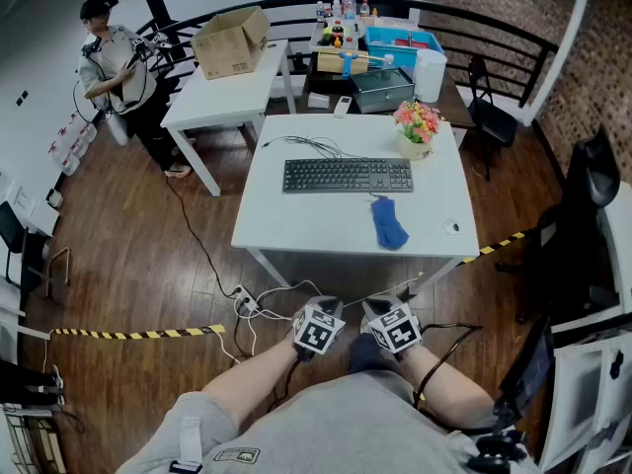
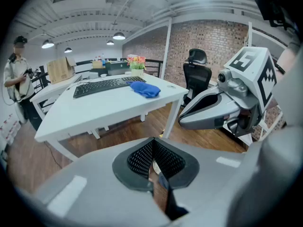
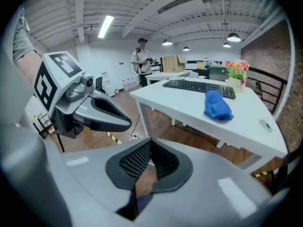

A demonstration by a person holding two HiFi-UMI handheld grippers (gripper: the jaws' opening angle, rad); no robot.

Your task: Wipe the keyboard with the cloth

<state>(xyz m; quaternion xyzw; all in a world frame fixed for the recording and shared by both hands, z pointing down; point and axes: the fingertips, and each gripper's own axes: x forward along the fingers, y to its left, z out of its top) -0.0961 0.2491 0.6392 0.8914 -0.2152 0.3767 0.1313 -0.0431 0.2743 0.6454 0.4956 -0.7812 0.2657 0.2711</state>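
Observation:
A black keyboard (image 1: 348, 175) lies across the middle of the white table (image 1: 296, 220). A crumpled blue cloth (image 1: 389, 223) sits just in front of the keyboard's right end. Both grippers hang side by side near my body, well short of the table's front edge and touching nothing. My left gripper (image 1: 324, 309) and my right gripper (image 1: 380, 307) both have their jaws together and empty. The left gripper view looks over its shut tips (image 2: 152, 140) towards the keyboard (image 2: 106, 85) and cloth (image 2: 146, 89). The right gripper view does the same over its own tips (image 3: 150, 141), with the cloth (image 3: 217, 105) ahead.
A flower pot (image 1: 418, 126) stands behind the keyboard's right end, and a small round object (image 1: 451, 228) lies at the table's right. A person (image 1: 114, 62) stands at the far left beside a second table with a cardboard box (image 1: 232, 39). Cables and striped tape (image 1: 138, 334) cross the floor.

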